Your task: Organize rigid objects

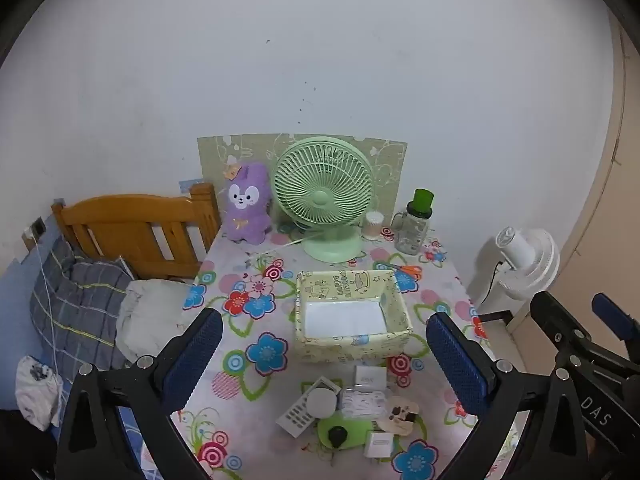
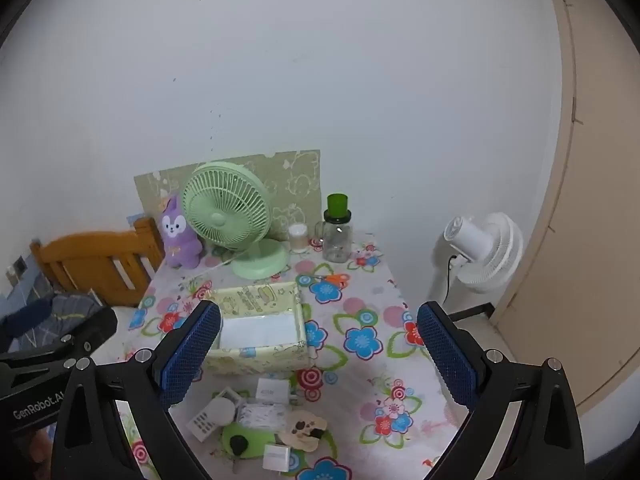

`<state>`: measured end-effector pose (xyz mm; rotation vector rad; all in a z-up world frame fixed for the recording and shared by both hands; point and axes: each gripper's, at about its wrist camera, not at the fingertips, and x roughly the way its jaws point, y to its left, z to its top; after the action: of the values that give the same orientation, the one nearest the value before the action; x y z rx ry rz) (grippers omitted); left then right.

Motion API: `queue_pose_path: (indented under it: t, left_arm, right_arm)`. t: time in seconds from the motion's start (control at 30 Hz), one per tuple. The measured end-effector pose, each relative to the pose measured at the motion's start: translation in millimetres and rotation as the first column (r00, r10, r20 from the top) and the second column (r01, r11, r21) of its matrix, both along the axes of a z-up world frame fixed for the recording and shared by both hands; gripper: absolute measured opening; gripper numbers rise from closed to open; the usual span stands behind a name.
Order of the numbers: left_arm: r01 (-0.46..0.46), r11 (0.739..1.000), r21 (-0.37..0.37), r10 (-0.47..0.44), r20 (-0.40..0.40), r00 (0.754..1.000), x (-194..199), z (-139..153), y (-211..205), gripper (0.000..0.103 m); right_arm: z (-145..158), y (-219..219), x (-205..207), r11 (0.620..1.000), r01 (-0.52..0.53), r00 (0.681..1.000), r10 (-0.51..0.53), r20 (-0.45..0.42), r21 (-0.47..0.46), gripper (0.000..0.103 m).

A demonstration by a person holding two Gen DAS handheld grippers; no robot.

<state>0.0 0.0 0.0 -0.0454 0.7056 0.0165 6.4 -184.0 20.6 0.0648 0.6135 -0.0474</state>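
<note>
The pile [image 1: 348, 412] of small things sits at the table's near edge, partly overlapping, so some pieces are hard to tell apart: a white remote [image 1: 306, 408] under a round white disc [image 1: 322, 400], a green pad [image 1: 346, 432] with a black knob, white boxes. The left gripper [image 1: 324, 360] hangs above it, fingers spread wide and holding nothing; the pile lies between and below them. The right gripper [image 2: 318, 354] is likewise wide open and empty, with the pile low and left of centre. Beyond stands the empty box [image 1: 352, 312], then the green fan [image 1: 324, 196], plush [image 1: 246, 204] and jar [image 1: 414, 224].
</note>
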Motion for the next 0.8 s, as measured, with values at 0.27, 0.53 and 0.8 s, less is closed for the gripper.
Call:
queue_pose_path:
  t: [0.27,0.53,0.8]
  left_arm:
    - [0.005,0.997,-0.071,-0.003,0.028,1.000,2.6,-1.0,7.6,0.103]
    - [0.006,1.000,0.013,-0.007,0.027,1.000,-2.2,3.3,-0.6,0.103]
    - [0.001,0.999,0.032,-0.002,0.040,0.999,-5.1,3.2,-7.6,0.103]
  right_arm:
    - [0.7,6.1,1.4,0.999,0.008,1.000,-0.009,-0.020,-0.042,0.100]
    - [-2.5,-0.6,-6.4,1.000,0.010,1.000,-0.010,-0.006,-0.013,0.100]
    - [1.1,-1.1,-3.8,1.000,0.010,1.000,-0.010,0.000,-0.010,0.100]
